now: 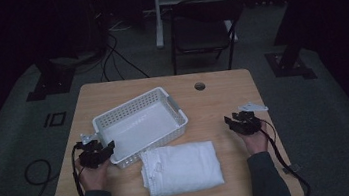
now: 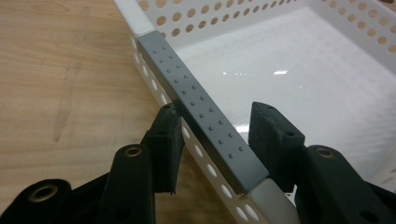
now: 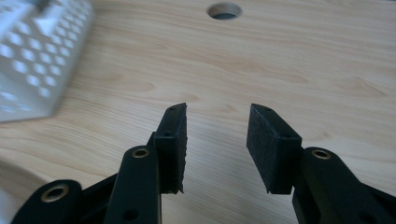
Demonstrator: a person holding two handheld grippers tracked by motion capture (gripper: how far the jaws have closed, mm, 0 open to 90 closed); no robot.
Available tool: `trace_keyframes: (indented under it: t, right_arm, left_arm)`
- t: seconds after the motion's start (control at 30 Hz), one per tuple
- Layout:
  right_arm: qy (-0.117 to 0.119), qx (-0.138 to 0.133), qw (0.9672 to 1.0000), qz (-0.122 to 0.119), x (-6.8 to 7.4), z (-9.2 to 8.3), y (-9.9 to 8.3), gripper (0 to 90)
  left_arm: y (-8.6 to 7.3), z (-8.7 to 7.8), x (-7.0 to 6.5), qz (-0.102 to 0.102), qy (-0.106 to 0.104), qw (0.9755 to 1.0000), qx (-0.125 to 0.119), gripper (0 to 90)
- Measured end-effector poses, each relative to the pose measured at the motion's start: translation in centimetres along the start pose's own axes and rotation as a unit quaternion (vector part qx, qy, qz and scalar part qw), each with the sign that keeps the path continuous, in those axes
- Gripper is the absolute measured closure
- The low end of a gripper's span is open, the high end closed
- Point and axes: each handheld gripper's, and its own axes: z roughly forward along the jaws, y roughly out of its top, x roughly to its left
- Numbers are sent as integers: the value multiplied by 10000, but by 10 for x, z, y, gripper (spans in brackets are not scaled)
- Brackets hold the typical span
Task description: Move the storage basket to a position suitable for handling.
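Observation:
A white perforated basket (image 1: 128,105) sits on the wooden table (image 1: 214,108), left of centre, with nothing in it. My left gripper (image 1: 110,146) is at its near left corner. In the left gripper view it (image 2: 217,112) is open and straddles the rim's grey studded grip (image 2: 201,112), one jaw outside the wall and one inside. A folded white towel (image 1: 183,167) lies in front of the basket. My right gripper (image 1: 230,120) hovers open over bare wood at the right; in its own view nothing lies between its pads (image 3: 173,140), and the basket's corner (image 3: 32,60) is at the left.
A round cable hole (image 1: 199,86) is in the table near the far edge, also seen ahead of the right gripper as the hole (image 3: 224,10). A dark chair (image 1: 202,29) stands beyond the table. Cables (image 1: 33,171) lie on the floor at the left.

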Motion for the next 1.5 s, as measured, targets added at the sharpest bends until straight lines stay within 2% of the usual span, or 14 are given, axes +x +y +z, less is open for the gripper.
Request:
trace_keyframes:
  t: [0.07, 0.1, 0.2, 0.23, 0.43, 0.67, 0.9, 0.93, 0.97, 1.0, 1.03, 1.27, 1.5]
  right_arm:
    - [74, -58, 9999, -82, 7, -1, 5, 571]
    - [97, -106, 9998, -138, 10, -2, 8, 570]
    - [159, -158, 9995, -221, 17, -1, 14, 571]
    - [228, -187, 9991, -313, 24, 0, 19, 571]
    - [467, -243, 9977, -432, 43, 4, 33, 570]
    - [617, -176, 9965, -530, 61, 16, 44, 570]
    - [671, -66, 9959, -605, 73, 29, 55, 559]
    - [667, -45, 9958, -632, 74, 31, 56, 559]
    - [667, -45, 9958, -632, 74, 31, 56, 559]
    - [648, -3, 9957, -667, 76, 34, 57, 559]
    - [637, 59, 9958, -655, 77, 39, 58, 559]
    - [482, 218, 9970, -563, 69, 46, 54, 576]
    - [399, 321, 9977, -452, 61, 48, 51, 591]
  left_arm:
    - [3, 4, -2, 51, -7, 10000, -11, 560]
    - [5, 9, -3, -63, -129, 9999, -86, 565]
    - [6, 13, -3, -143, -230, 9995, -137, 582]
    - [7, 15, -3, -232, -319, 9991, -170, 587]
    - [9, 19, -2, -363, -451, 9981, -228, 606]
    - [10, 21, -3, -336, -509, 9979, -223, 605]
    - [10, 23, -4, -336, -618, 9973, -201, 607]
    - [17, 24, -11, 3, -426, 9991, -3, 606]
    - [17, 24, -11, 3, -426, 9991, -3, 605]
    - [22, 25, -16, 124, -393, 9991, 39, 605]
    - [33, 26, -24, 246, -447, 9987, 21, 601]
    - [53, 39, -38, 400, -523, 9978, 35, 602]
    - [58, 48, -38, 425, -588, 9974, 42, 603]
